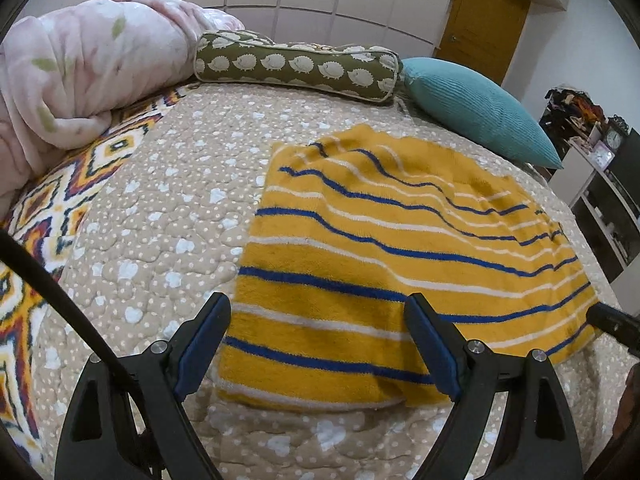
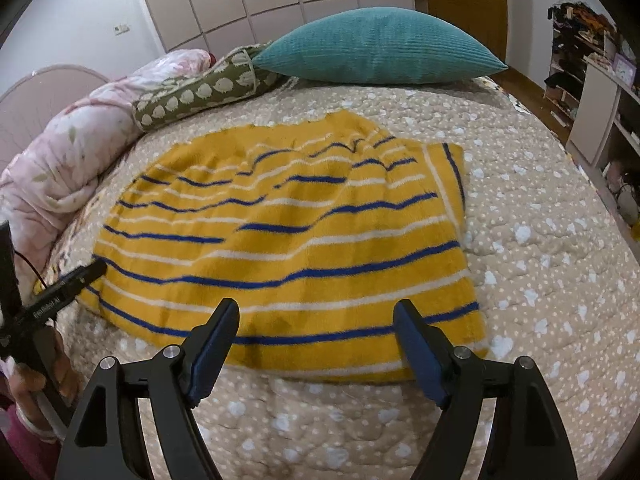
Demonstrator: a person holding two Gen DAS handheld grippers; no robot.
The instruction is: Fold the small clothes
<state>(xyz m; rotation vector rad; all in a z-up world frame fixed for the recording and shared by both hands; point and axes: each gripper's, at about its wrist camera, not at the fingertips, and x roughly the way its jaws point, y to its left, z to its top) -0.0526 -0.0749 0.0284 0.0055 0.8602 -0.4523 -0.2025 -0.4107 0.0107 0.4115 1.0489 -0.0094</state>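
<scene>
A yellow fleece garment with blue and white stripes (image 1: 392, 248) lies spread flat on the beige dotted bedspread (image 1: 160, 208); it also shows in the right wrist view (image 2: 280, 248). My left gripper (image 1: 318, 310) is open and empty, its jaws wide apart just above the garment's near left corner. My right gripper (image 2: 316, 314) is open and empty above the garment's near edge. The left gripper's finger (image 2: 76, 280) shows at the garment's left edge in the right wrist view.
A rolled pink blanket (image 1: 76, 72), an olive hedgehog-print bolster (image 1: 296, 66) and a teal pillow (image 1: 476, 108) lie along the far side of the bed. A patterned blanket (image 1: 52, 208) lies at left. Shelves (image 2: 600, 92) stand to the right.
</scene>
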